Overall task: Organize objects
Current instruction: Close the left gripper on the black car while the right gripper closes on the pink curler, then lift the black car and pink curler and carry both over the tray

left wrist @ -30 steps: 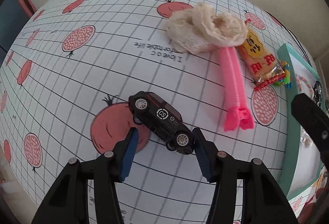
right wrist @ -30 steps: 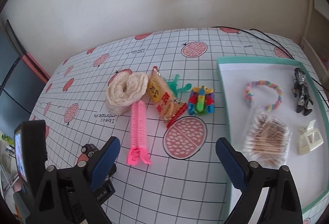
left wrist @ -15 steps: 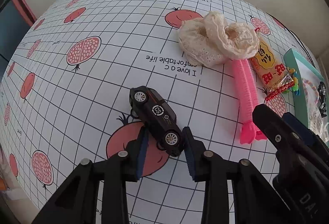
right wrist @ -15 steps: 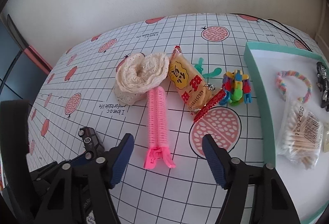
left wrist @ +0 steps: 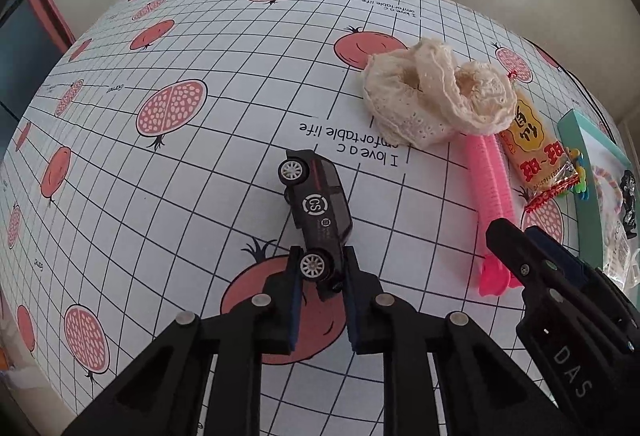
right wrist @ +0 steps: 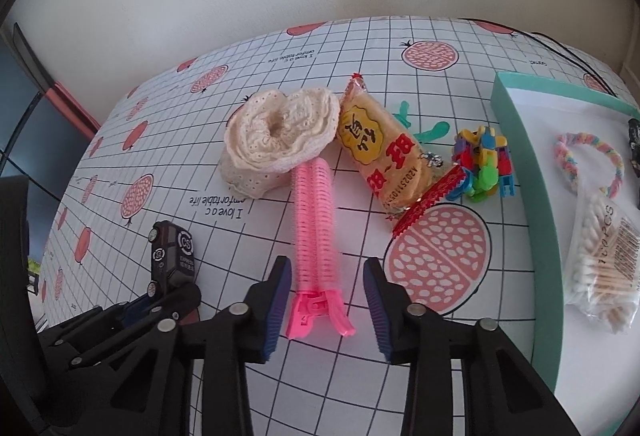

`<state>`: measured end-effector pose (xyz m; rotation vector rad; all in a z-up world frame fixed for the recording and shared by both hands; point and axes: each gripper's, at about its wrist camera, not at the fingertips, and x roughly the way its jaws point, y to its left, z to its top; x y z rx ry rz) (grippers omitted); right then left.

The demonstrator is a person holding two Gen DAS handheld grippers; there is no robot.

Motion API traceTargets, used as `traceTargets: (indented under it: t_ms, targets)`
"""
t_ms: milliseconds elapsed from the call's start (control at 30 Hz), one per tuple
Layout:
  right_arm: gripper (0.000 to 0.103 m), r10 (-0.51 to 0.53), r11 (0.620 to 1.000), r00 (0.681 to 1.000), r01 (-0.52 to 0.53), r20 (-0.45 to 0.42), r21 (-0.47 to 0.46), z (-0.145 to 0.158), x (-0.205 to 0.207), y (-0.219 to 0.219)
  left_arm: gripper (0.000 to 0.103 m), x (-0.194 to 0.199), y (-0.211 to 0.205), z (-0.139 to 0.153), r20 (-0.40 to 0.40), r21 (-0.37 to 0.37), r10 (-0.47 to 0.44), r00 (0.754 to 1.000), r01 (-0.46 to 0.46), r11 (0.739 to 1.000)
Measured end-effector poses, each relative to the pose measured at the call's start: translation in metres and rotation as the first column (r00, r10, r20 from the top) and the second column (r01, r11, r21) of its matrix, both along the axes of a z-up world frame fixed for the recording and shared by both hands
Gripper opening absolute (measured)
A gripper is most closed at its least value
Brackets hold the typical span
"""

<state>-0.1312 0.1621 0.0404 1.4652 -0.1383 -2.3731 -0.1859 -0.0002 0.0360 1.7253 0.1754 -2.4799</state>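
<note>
Presently the left gripper (left wrist: 320, 272) has closed its pads on the rear end of the black toy car (left wrist: 318, 206), mid-table on the tablecloth (left wrist: 192, 164), while the right gripper (right wrist: 326, 300) stands open astride the clip end of the pink hair clip (right wrist: 316, 232), not yet clamped. By my judgement, both are pick-up steps; next, lift the car clear and carry it toward the teal tray (right wrist: 516, 140) at the table's right edge. The car is glossy, white-wheeled, with a round "CS" emblem.

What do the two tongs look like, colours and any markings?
Both are matte black plastic. The left tongs have angular arms with round silver rivets and dark blue ribbed pads on the inner faces. The right tongs match: black arms, silver rivets, blue ribbed pads. White letters "DAS" show on the right body in the left view. No cables or sleeves are visible.
</note>
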Motion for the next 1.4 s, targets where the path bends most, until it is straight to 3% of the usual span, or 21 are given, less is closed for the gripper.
traceTargets:
  t_ms: [100,433,767,1067,1400]
  targets:
    - [0.03,0.017,1.0,1.0,-0.017,0.01,0.011,-0.005,0.0,-0.005,0.018,-0.002,0.001,0.001,-0.002,-0.006,0.002,1.0,-0.002,1.0]
    - [0.029,0.015,1.0,1.0,-0.015,0.018,0.011,-0.003,0.005,-0.002,0.018,-0.004,0.004,0.002,-0.013,0.034,0.019,1.0,-0.018,0.999]
    - [0.029,0.027,1.0,1.0,-0.027,-0.011,0.005,0.024,0.02,0.014,0.018,0.0,0.01,0.019,-0.05,0.075,0.031,0.998,-0.027,0.997]
    - [0.029,0.003,1.0,0.999,-0.002,-0.05,0.005,0.051,0.031,0.044,0.018,0.01,0.027,0.049,-0.133,0.073,-0.006,0.991,0.016,0.997]
    - [0.029,-0.072,0.997,0.995,0.072,-0.068,0.007,0.067,0.034,0.095,0.018,0.017,0.06,0.06,-0.156,0.096,-0.035,0.987,0.05,0.994]
